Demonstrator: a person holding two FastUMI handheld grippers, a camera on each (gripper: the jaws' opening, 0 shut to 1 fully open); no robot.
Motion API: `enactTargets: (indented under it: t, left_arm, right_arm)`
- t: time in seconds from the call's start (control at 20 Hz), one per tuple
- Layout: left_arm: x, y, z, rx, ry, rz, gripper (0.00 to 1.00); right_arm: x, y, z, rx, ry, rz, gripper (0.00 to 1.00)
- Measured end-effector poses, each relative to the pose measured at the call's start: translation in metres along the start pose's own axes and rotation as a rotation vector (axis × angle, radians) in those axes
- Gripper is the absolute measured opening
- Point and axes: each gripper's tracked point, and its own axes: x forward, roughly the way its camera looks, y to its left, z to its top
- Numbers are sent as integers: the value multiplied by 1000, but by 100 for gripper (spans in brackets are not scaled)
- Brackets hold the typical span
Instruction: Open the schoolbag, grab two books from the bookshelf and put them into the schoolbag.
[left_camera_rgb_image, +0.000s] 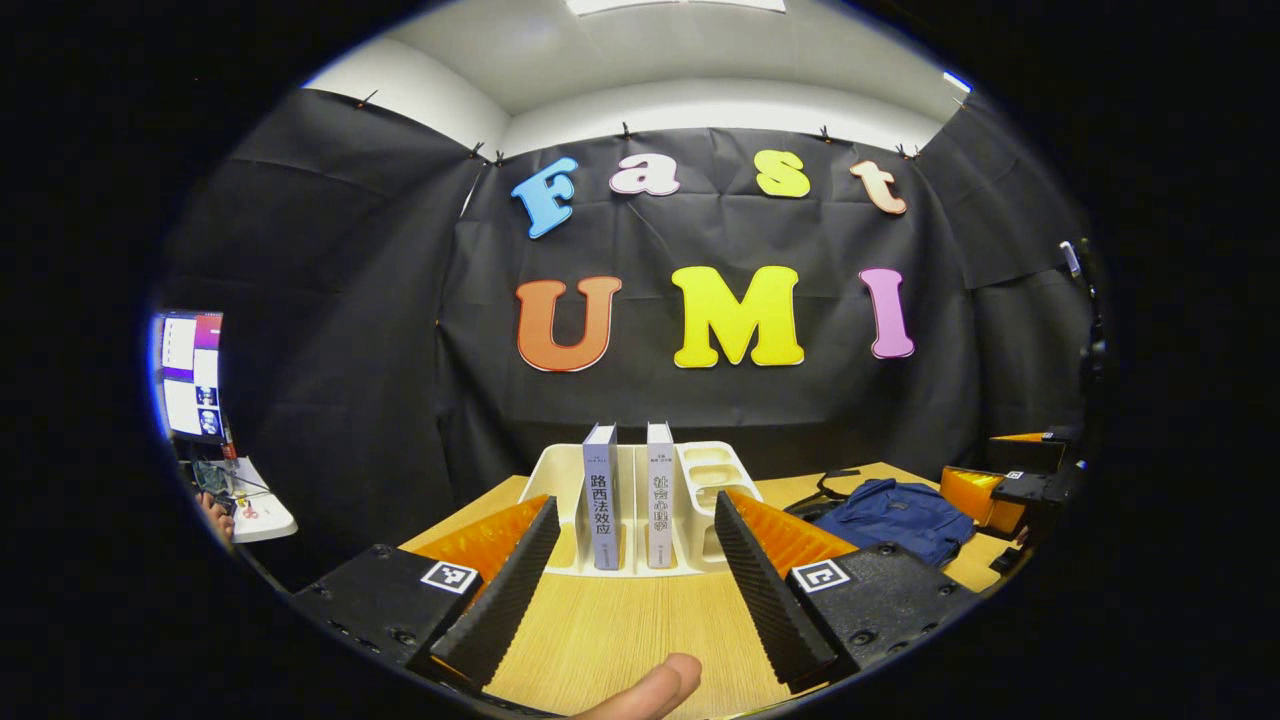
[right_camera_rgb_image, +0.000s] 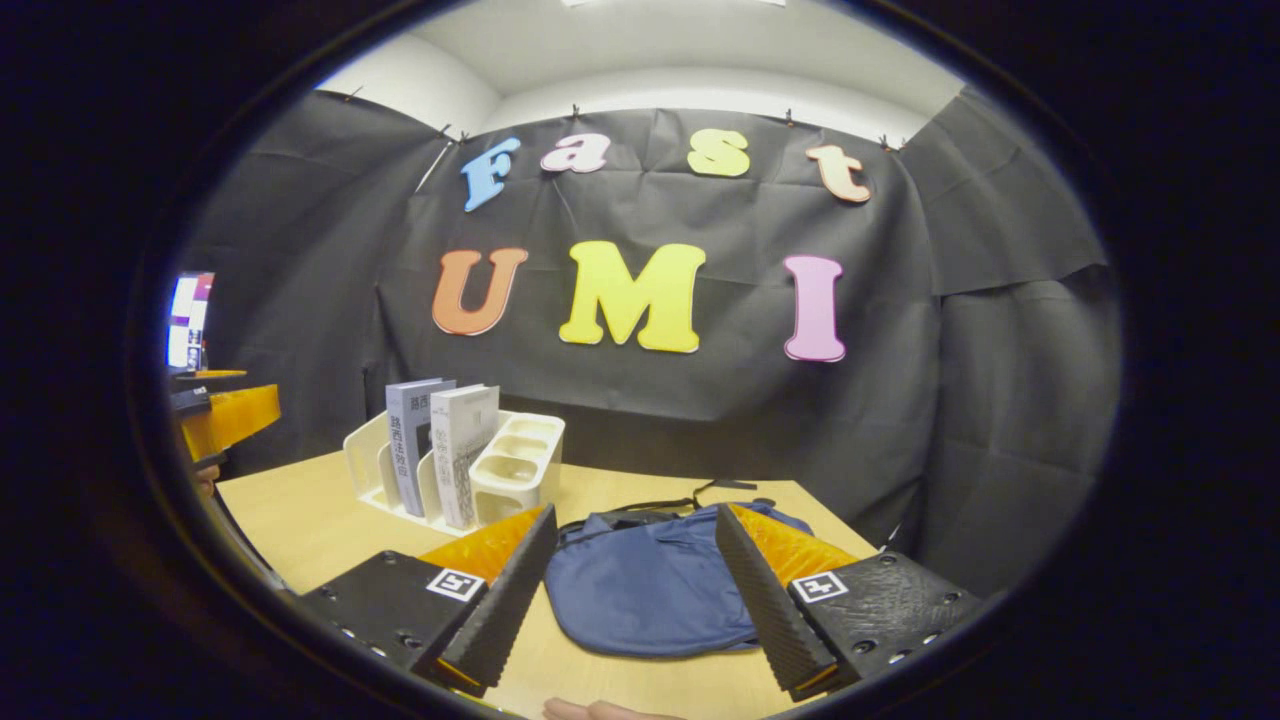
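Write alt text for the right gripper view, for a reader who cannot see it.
The right tool hovers open over a blue schoolbag lying flat on a wooden table. Behind it to the left, two books stand upright in a white bookshelf.

the bookshelf (left_camera_rgb_image: 560, 480) hides its own lower corners behind the left gripper's fingers (left_camera_rgb_image: 505, 580), and the foot of each book sits out of sight in its slots. right of the bookshelf, the schoolbag (left_camera_rgb_image: 890, 515) is too small to tell if its zip is shut. the monitor (left_camera_rgb_image: 190, 370) far left of it is cut off and blurred.
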Motion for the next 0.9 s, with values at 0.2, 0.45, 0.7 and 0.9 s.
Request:
enactTargets:
  t: [0.2, 0.45, 0.7, 0.9]
  left_arm:
    - [1, 3, -2, 7, 7, -2, 98]
    - [6, 1, -10, 2, 33, -13, 98]
    - [9, 0, -13, 11, 39, -20, 98]
    - [11, -2, -16, 30, 41, -23, 98]
  right_arm:
    - [3, 3, -3, -19, 10, 0, 95]
    - [11, 3, -15, -35, 44, -3, 95]
    - [26, 9, -37, -38, 101, 3, 95]
    - [48, 20, -66, -74, 167, 7, 95]
